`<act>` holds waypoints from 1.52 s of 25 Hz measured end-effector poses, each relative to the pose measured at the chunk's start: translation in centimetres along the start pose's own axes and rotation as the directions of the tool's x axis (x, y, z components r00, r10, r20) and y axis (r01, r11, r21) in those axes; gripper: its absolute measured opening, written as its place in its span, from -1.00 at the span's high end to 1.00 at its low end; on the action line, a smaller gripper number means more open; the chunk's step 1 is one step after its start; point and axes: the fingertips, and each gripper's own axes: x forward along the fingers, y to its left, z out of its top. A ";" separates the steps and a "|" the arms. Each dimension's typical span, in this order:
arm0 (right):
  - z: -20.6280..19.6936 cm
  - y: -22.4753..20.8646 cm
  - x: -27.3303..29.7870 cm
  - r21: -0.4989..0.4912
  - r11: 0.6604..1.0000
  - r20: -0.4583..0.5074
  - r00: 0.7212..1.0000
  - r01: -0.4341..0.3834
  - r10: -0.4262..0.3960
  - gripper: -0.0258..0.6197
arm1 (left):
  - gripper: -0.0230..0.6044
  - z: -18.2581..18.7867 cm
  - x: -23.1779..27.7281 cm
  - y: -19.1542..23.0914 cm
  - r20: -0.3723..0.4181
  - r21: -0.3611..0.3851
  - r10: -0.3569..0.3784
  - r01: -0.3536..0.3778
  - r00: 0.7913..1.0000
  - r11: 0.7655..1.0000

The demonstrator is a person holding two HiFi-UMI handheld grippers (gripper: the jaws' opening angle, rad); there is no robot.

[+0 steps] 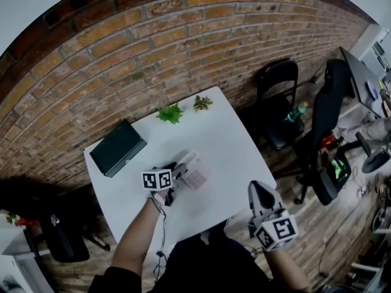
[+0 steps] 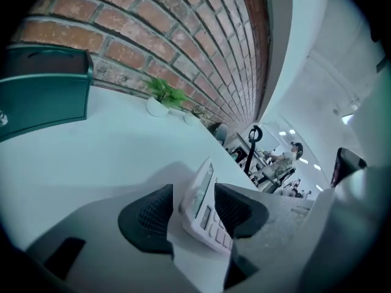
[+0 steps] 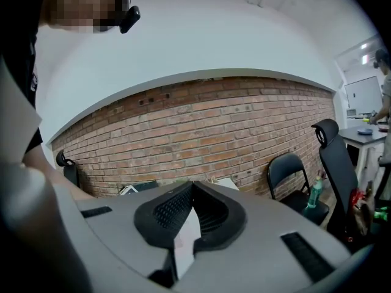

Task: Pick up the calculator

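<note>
A pale calculator [image 1: 196, 177] [image 2: 205, 211] rests on the white table [image 1: 235, 140], tipped up on one long edge with its keys facing right in the left gripper view. My left gripper [image 1: 181, 170] [image 2: 194, 195] is low over the table with its jaws spread on either side of it. A gap shows between the left pad [image 2: 153, 212] and the calculator's back, so the pads do not press it. My right gripper [image 1: 260, 189] [image 3: 193, 189] hangs off the table's near right corner, its fingertips together and nothing held.
A dark green box [image 1: 118, 147] [image 2: 43, 93] sits at the table's far left. Two small potted plants [image 1: 170, 112] [image 1: 202, 102] stand by the brick wall. A black folding chair [image 1: 278, 96] and an office chair [image 1: 324, 127] stand to the right.
</note>
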 end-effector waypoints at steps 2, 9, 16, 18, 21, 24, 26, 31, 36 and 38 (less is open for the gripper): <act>-0.3 -0.9 0.0 0.014 1.000 -0.010 1.000 -0.002 0.002 0.90 | 0.26 -0.5 1.1 0.0 -0.032 0.044 0.031 -0.029 0.999 0.999; -0.4 -2.6 0.4 0.025 1.000 -0.011 1.000 -0.010 0.010 0.90 | 0.35 -1.6 2.8 -2.5 -0.086 0.008 -0.072 0.073 0.994 0.997; 0.0 -1.9 0.8 0.018 0.999 -0.011 0.999 -0.047 0.047 0.90 | 0.71 -0.6 0.4 -5.2 0.032 -0.070 -0.124 0.126 0.992 0.990; 0.2 -1.6 0.9 0.014 0.998 -0.007 0.998 -0.057 0.057 0.90 | 0.72 -0.1 -0.6 -6.2 0.073 -0.082 -0.129 0.135 0.989 0.987; 0.5 -1.1 0.9 0.007 0.997 0.001 0.997 -0.072 0.072 0.90 | 0.73 1.2 -2.7 -7.6 0.154 -0.107 -0.150 0.167 0.977 0.980; 0.8 -0.4 0.8 0.001 0.996 0.014 0.996 -0.085 0.085 0.90 | 0.73 2.8 -5.2 -9.4 0.226 -0.100 -0.175 0.201 0.958 0.974; 0.9 -0.1 0.6 -0.002 0.996 0.019 0.996 -0.092 0.092 0.90 | 0.73 3.9 -7.1 -10.4 0.266 -0.080 -0.184 0.212 0.946 0.974; 1.7 0.0 0.0 -0.014 0.995 0.039 0.995 -0.094 0.095 0.90 | 0.73 6.6 -11.5 -13.8 0.360 -0.041 -0.222 0.253 0.906 0.967; 2.8 -0.5 -0.6 -0.040 0.997 0.057 0.996 -0.068 0.070 0.90 | 0.73 8.1 -15.0 -16.0 0.412 -0.028 -0.231 0.266 0.882 0.964; 3.3 -0.7 -0.8 -0.047 0.997 0.066 0.996 -0.062 0.065 0.90 | 0.73 8.6 -16.2 -16.7 0.443 -0.023 -0.254 0.294 0.860 0.956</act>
